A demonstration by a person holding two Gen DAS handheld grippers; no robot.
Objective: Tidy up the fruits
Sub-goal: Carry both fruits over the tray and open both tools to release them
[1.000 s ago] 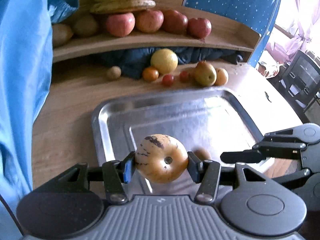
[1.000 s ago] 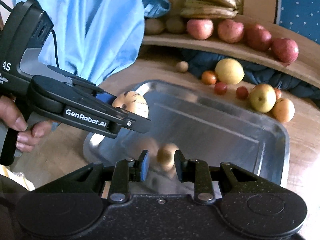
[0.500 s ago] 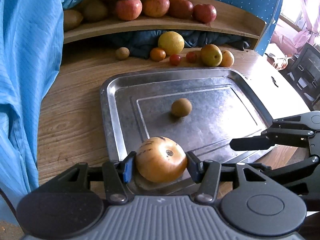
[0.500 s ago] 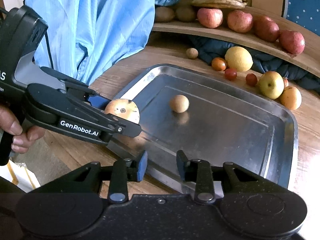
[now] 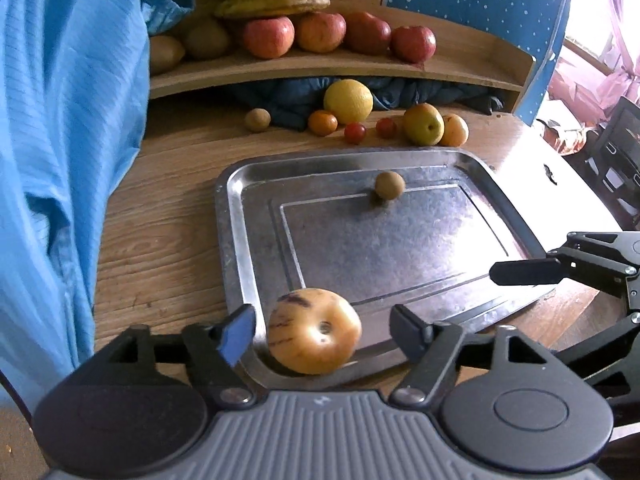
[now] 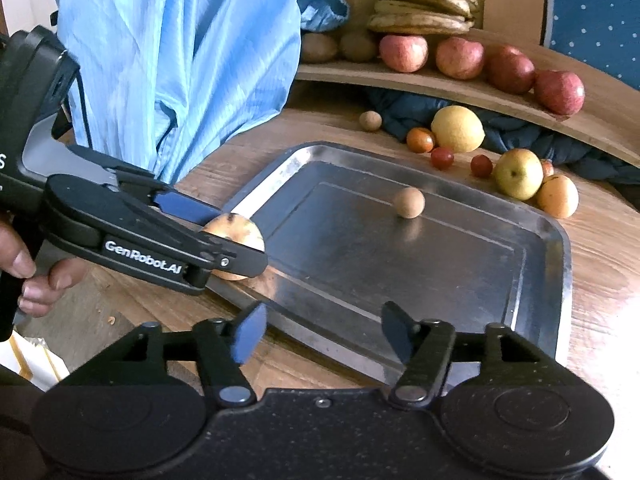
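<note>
While the wooden surface (image 5: 168, 220) carries everything, the metal tray (image 5: 248, 240) lies at its middle, holding two fruits: a yellow-brown spotted fruit (image 5: 314, 336) in the near-left corner and a small brown round fruit (image 5: 389, 185) toward the far side. The left tongs (image 5: 320, 328) stand wide, both fingers clear of the spotted fruit, so releasing it into the tray looks like the step in hand. The right tongs (image 6: 322, 334) are also wide and empty, hovering over the near rim. Next, a gripper probably needs to reach the loose row beyond the far rim: one lemon (image 5: 348, 101), one green apple (image 5: 423, 123), two oranges, two cherry tomatoes, one brown ball. The shelf (image 5: 320, 68) behind holds four red apples and a banana bunch.
</note>
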